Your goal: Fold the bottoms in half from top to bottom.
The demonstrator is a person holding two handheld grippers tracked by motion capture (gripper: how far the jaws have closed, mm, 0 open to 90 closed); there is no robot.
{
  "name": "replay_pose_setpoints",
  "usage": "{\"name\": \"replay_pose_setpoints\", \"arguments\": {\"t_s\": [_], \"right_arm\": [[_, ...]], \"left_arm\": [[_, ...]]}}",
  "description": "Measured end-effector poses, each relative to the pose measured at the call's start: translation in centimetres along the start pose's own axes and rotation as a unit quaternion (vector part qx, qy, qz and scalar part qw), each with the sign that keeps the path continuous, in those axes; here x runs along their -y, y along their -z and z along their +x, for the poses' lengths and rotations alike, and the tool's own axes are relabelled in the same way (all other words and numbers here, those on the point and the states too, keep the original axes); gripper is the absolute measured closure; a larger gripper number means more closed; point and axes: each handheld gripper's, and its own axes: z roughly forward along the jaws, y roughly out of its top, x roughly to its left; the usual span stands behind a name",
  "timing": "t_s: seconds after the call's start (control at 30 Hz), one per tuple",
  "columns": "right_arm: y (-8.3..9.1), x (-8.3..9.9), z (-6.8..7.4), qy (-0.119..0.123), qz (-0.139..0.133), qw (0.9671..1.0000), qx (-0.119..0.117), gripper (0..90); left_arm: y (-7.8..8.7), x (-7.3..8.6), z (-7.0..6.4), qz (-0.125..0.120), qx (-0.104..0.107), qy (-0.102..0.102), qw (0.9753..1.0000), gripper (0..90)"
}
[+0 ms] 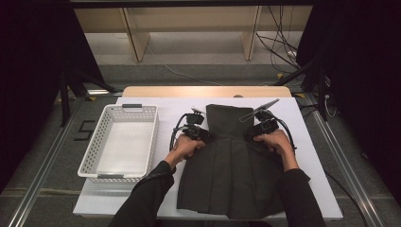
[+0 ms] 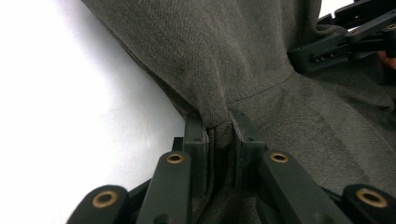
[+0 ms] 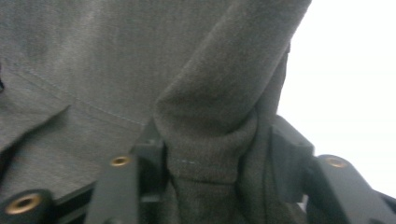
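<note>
A dark grey pleated skirt (image 1: pixel 229 165) lies on the white table, waistband away from me, hem toward me. My left gripper (image 1: pixel 204 135) is shut on the skirt's left edge just below the waistband; its view shows the fabric (image 2: pixel 243 60) pinched between the jaws of the left gripper (image 2: pixel 218 128). My right gripper (image 1: pixel 252 133) is shut on the skirt's right edge at the same height. In the right gripper view a thick fold of the cloth (image 3: pixel 219 93) is bunched between the jaws of the right gripper (image 3: pixel 212 140). The right gripper's black frame (image 2: pixel 345 42) shows far off.
A white perforated basket (image 1: pixel 109 127) with nothing in it stands left of the skirt on the table (image 1: pixel 170 106). Bare white tabletop lies left and right of the skirt. Cables and wooden furniture legs are on the floor beyond the table's far edge.
</note>
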Motion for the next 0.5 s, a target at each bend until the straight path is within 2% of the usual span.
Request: {"name": "replay_pose_setpoints", "arguments": {"t_s": [0.13,0.2,0.23,0.3,0.4,0.5], "right_arm": [[0.1,0.1,0.1,0.003,-0.005,0.9998,-0.019,68.9],[0.5,0.2,0.4,0.017,-0.014,0.9996,-0.017,75.2],[0.7,0.3,0.6,0.030,-0.018,0.9993,-0.014,76.5],[1.3,0.3,0.8,0.044,-0.025,0.9986,-0.015,77.7],[2.4,0.3,0.6,0.047,-0.046,0.9974,-0.030,78.5],[3.1,0.2,0.8,0.050,-0.062,0.9965,-0.026,78.7]], "left_arm": [[0.2,0.0,-0.2,-0.002,-0.003,-0.013,0.9999,80.0],[0.4,-0.1,-0.7,-0.004,-0.011,-0.027,0.9996,80.3],[0.6,-0.2,-0.9,-0.005,-0.014,-0.034,0.9993,80.5],[1.0,-0.5,-1.2,-0.014,-0.012,-0.035,0.9992,80.6],[1.8,-1.0,-1.4,-0.030,-0.008,-0.045,0.9985,80.7],[2.2,-2.0,-1.9,-0.032,-0.021,-0.061,0.9974,80.5]]}}
